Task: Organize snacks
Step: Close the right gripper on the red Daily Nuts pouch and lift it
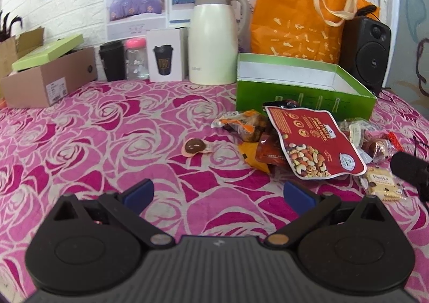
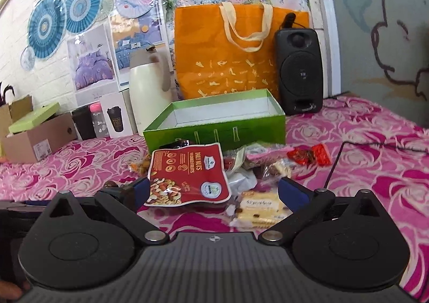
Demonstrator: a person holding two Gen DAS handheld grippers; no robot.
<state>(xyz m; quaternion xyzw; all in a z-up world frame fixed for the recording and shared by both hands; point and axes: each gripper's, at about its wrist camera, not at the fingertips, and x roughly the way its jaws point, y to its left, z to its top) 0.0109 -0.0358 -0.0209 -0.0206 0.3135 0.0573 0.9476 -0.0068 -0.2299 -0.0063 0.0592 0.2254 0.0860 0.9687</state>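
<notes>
An open green box with a white inside stands on the pink rose-patterned cloth. In front of it lies a heap of snacks topped by a red nut pouch. A cracker pack lies at the heap's near edge, and a small chocolate sweet sits apart to the left. My left gripper is open above bare cloth, short of the sweet. The right gripper is open, its fingers straddling the pouch's corner and the cracker pack.
Along the back wall stand a cream thermos jug, an orange tote bag, a black speaker, a dark cup, a pink-lidded bottle and a cardboard box. A black cable runs across the cloth at right.
</notes>
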